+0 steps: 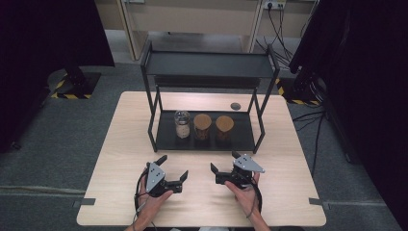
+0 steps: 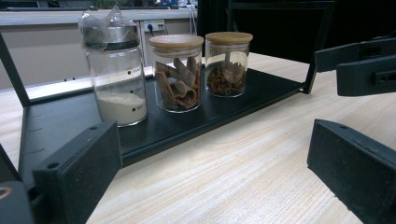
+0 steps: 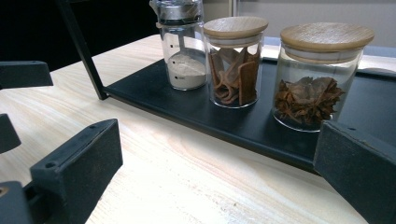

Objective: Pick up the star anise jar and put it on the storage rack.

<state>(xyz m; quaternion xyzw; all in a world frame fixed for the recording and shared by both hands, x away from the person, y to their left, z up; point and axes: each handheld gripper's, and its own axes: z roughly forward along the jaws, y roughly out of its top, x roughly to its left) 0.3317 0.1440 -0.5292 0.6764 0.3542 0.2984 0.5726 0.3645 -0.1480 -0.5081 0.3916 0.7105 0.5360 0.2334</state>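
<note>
- Both grippers sit low over the table (image 1: 125, 144), near edge, held in the person's hands
- Left gripper (image 1: 172, 168): jaws spread wide, nothing between them, pointing up-right toward the rack
- Right gripper (image 1: 224, 161): jaws also spread, empty, pointing up-left; its jaws show at the right edge of the left gripper view
- Grippers are near each other, not touching, well short of the jars
- Rack (image 1: 208, 65): black, two-tier, centre-back of table; top shelf bare
- Bottom shelf holds three jars in a row, upright, just beside each other
- Powder jar (image 2: 114, 70) at left: metal top, white powder about a third up
- Bark jar (image 2: 178, 72) in the middle: wooden lid, curled brown bark pieces
- Spice jar (image 3: 317, 77) at right: wooden lid, reddish-brown dried bits at the bottom
- Small dark disc (image 1: 235, 106) lies on the table behind the rack, right of centre
</note>
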